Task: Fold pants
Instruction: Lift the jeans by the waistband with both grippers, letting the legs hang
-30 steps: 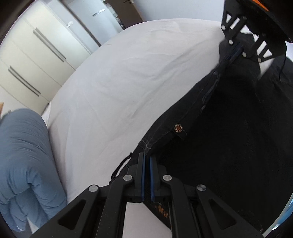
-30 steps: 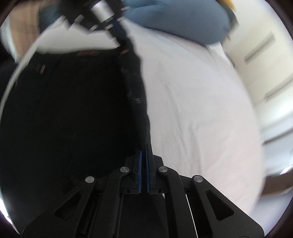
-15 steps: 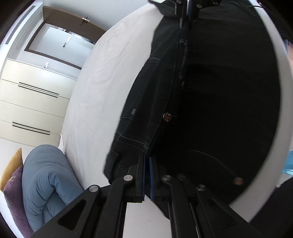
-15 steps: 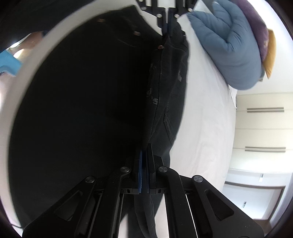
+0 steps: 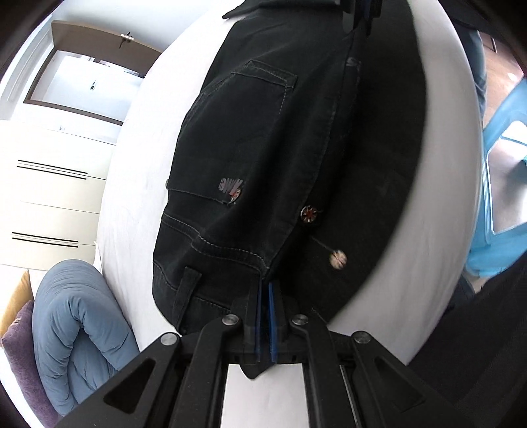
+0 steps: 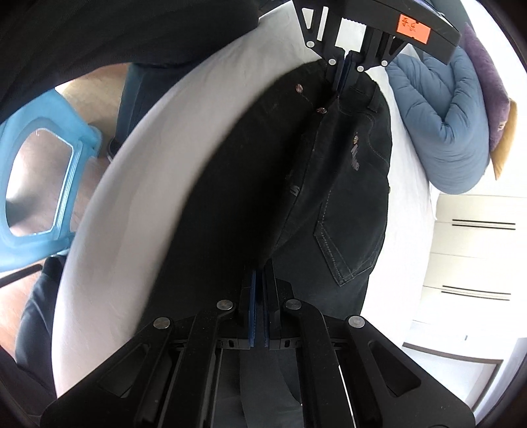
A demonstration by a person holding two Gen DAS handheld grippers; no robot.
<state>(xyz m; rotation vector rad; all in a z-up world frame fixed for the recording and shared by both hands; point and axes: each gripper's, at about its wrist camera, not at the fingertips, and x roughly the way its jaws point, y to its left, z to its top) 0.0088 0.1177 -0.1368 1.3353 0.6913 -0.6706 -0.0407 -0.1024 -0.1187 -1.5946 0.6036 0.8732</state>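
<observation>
Black denim pants point(image 5: 257, 158) hang lifted over a white bed point(image 5: 131, 171), held stretched between both grippers. My left gripper point(image 5: 267, 289) is shut on the waistband edge near a belt loop and metal buttons. My right gripper point(image 6: 261, 280) is shut on the other end of the folded edge of the pants point(image 6: 342, 204); a back pocket faces the camera. The left gripper also shows in the right wrist view point(image 6: 344, 70), at the far end of the pants. The right gripper shows in the left wrist view point(image 5: 362, 16) at the top.
A blue duvet point(image 5: 75, 329) with a purple pillow point(image 5: 19, 355) lies at the bed's head. A light-blue plastic stool point(image 6: 36, 194) stands on the wooden floor beside the bed. White wardrobe drawers point(image 5: 49, 197) and a door point(image 5: 82, 66) stand beyond the bed.
Both grippers have lifted and swung the pants over toward the bed's near edge. The back pocket side now faces outward. Both jaws stayed shut on the fabric.
</observation>
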